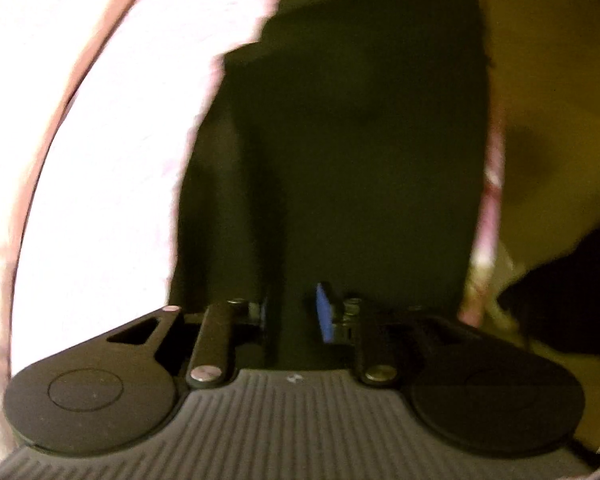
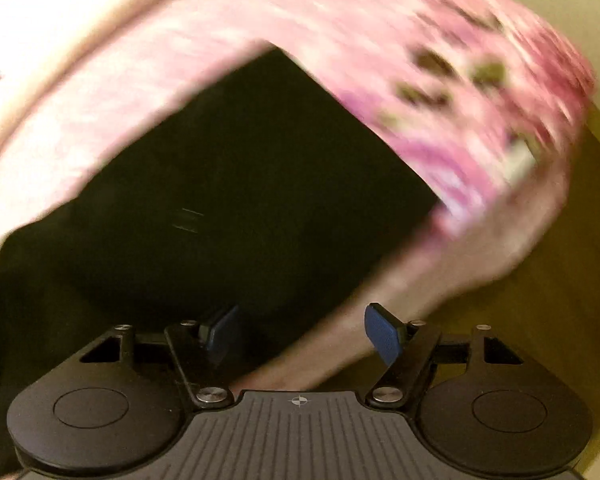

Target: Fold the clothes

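Note:
A dark garment [image 1: 340, 140] lies spread on a pale pink sheet [image 1: 100, 160], blurred by motion. My left gripper [image 1: 294, 312] hovers over the garment's near end, its blue pads a narrow gap apart with only dark cloth showing below them. In the right wrist view the same dark garment [image 2: 240, 200] fills the middle, with one corner pointing away. My right gripper [image 2: 302, 332] stands wide open above the garment's near edge, with nothing between its fingers.
A pink flowered cover [image 2: 440, 100] runs along the garment's far and right sides. Beyond the bed edge lies a yellowish-brown surface [image 1: 560, 80], also at the right [image 2: 560, 300]. A dark shape [image 1: 572, 288] sits at the right of the left wrist view.

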